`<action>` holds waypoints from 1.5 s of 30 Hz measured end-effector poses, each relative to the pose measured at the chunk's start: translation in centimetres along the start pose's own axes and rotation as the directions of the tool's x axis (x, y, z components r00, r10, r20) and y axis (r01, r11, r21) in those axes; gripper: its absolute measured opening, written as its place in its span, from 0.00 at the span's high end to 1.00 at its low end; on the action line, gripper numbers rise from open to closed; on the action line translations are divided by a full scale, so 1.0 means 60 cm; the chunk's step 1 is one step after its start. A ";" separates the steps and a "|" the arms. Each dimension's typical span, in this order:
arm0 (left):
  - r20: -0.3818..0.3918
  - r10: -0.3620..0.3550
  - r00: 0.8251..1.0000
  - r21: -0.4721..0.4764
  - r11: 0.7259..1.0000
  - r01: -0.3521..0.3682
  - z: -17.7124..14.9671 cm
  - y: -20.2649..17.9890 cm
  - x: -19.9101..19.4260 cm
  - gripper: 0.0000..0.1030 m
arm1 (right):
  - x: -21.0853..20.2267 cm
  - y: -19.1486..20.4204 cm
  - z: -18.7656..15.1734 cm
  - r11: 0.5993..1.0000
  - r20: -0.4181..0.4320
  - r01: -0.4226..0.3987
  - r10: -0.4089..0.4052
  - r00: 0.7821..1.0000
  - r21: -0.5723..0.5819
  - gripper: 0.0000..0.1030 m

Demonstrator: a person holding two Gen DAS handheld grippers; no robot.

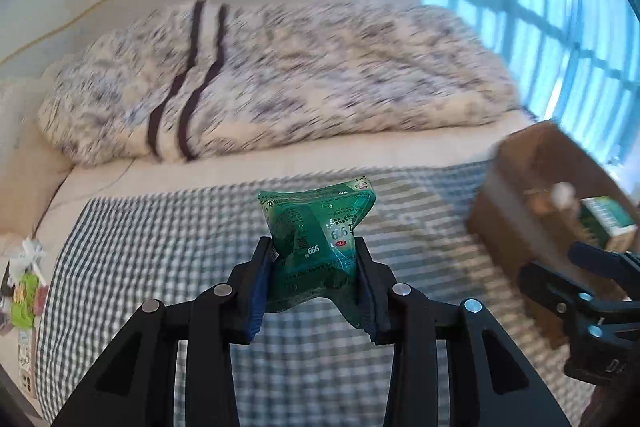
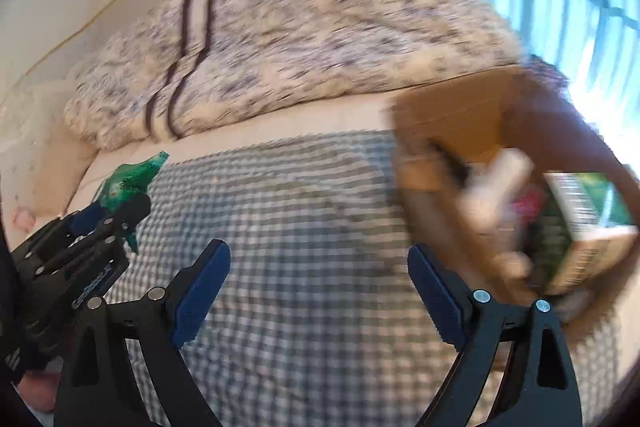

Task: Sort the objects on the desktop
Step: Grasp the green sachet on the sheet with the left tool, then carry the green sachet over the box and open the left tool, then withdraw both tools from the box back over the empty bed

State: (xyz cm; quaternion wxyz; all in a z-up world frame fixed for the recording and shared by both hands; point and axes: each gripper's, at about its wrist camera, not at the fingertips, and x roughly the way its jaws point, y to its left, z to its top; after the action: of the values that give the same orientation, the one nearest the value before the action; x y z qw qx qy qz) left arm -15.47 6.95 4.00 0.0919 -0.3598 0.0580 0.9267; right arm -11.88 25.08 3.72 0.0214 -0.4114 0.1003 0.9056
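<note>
Pinched in the left gripper [image 1: 316,267] jaws, the green packet [image 1: 320,227] was left of the cardboard box [image 1: 516,195], while the right gripper [image 2: 320,291] jaws stood spread, nearer it.

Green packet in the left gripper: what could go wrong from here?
1. The green packet is soft and crumpled between the left gripper; held by its lower part, it could slip out.
2. The cardboard box already holds items, so the packet may land on top and slide off.
3. The open right gripper hovers near the box; the two could collide.
</note>
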 end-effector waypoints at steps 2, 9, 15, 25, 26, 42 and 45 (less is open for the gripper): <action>0.021 -0.047 0.999 0.025 0.999 0.047 0.014 -0.051 -0.018 0.62 | -0.032 -0.042 0.000 0.998 0.021 0.051 -0.051 0.998 0.020 0.12; 0.019 -0.241 0.970 0.150 0.960 0.235 0.056 -0.255 -0.030 0.62 | -0.092 -0.197 -0.033 0.975 0.018 0.183 -0.187 0.982 0.128 0.12; -0.019 -0.283 0.959 0.215 0.935 0.280 0.069 -0.367 0.003 0.39 | -0.095 -0.273 -0.057 0.959 -0.024 0.210 -0.209 0.978 0.190 0.12; 0.045 -0.091 0.995 0.242 0.967 0.077 0.037 -0.369 0.002 0.00 | -0.109 -0.291 -0.053 0.968 0.003 0.182 -0.185 0.983 0.171 0.12; 0.038 -0.094 0.995 0.220 0.972 0.084 0.035 -0.356 -0.003 0.00 | -0.108 -0.288 -0.052 0.970 0.004 0.178 -0.181 0.983 0.164 0.12; 0.000 0.046 0.999 -0.135 0.990 -0.045 -0.059 -0.179 -0.069 0.00 | -0.071 -0.183 -0.064 0.997 0.017 0.072 -0.072 0.997 -0.006 0.12; 0.026 0.050 0.998 -0.138 0.989 -0.046 -0.063 -0.182 -0.080 0.00 | -0.064 -0.178 -0.069 0.997 0.007 0.076 -0.076 0.997 -0.016 0.12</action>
State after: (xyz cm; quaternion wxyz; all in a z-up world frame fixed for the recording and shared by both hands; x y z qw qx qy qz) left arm -7.22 16.33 4.01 0.0456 -0.3499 0.0013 0.9357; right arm -4.98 34.87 2.21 0.0528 -0.4123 0.0774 0.9062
